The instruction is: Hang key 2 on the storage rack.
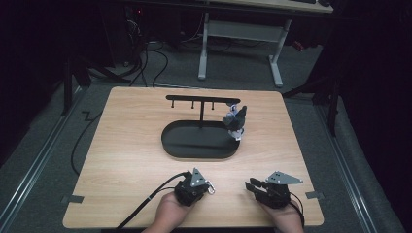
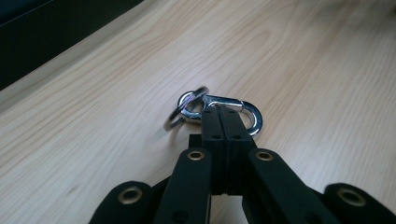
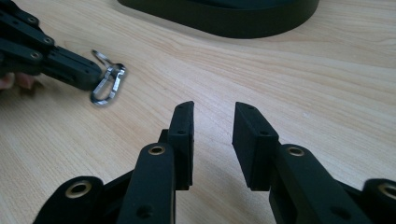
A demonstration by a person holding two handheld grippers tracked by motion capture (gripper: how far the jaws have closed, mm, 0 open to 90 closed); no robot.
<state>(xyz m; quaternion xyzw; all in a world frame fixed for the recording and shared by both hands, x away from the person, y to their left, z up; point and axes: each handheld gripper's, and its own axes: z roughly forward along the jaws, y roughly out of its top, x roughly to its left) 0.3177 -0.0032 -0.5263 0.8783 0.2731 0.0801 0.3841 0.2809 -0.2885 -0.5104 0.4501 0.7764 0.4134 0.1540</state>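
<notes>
The left claw [image 2: 223,122] is pinching a chrome snap hook [image 2: 229,111] low over the near bench [image 1: 126,145]; the right claw [image 3: 212,135] is gaping empty. That thin grip may be slipping, letting the hook twist or drop.

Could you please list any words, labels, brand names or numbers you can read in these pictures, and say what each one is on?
There is no readable text.
The silver carabiner clip, held in the left claw, shows bare polished metal with no marking.
The black stand, the wooden table and the open right claw carry no lettering.
The small grey figure hanging from the stand is too small and blurred to tell.
</notes>
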